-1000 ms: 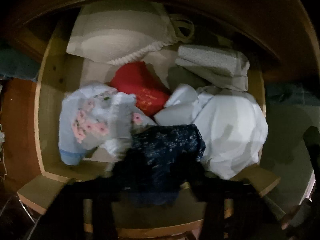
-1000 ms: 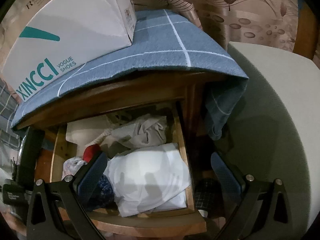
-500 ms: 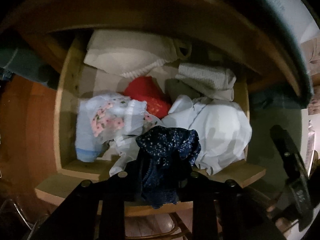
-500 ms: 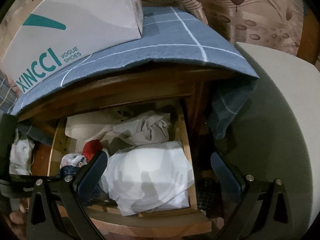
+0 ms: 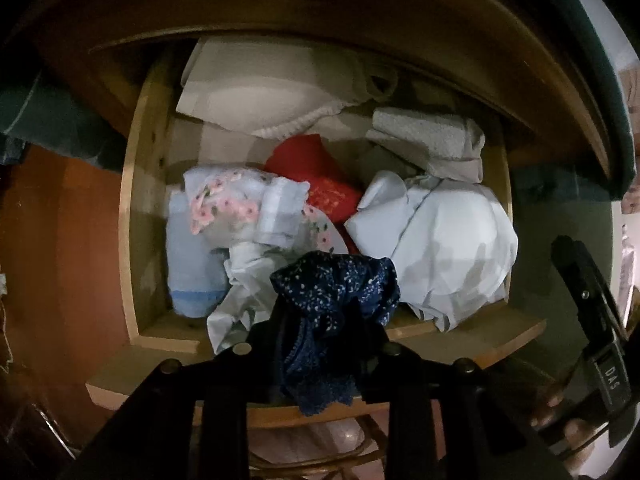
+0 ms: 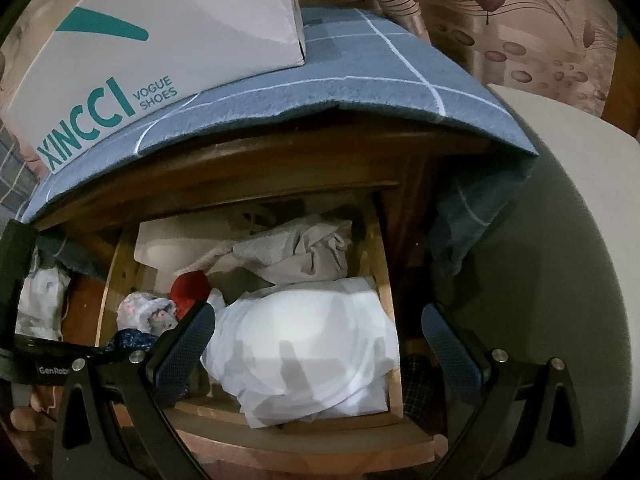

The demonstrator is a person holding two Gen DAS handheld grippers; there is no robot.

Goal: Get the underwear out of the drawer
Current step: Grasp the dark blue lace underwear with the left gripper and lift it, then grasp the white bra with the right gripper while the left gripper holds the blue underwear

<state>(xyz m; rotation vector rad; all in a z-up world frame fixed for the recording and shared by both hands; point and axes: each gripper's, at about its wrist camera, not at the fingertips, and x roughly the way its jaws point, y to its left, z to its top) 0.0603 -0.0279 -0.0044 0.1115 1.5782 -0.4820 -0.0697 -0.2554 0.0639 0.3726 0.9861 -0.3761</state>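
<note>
Navy underwear (image 5: 336,312), speckled with small white dots and lace-edged, hangs bunched between the fingers of the left hand-held gripper (image 5: 320,320), whose jaws, opening slightly, pinch the cloth above the front edge of the open wooden drawer (image 5: 136,208). The right hand-held gripper (image 6: 316,344) stands spread and empty over a white garment (image 6: 312,344). Floral, red and grey clothes crowd the drawer under the overhanging cabinet top.

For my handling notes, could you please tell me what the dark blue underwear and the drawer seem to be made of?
Dark blue underwear: thin, soft fabric, seemingly cotton or synthetic, matte with white speckles; it bunches limply, and a lacy edge hangs below. Drawer: pale wood, apparently unvarnished, with faint grain and a dull surface.
</note>
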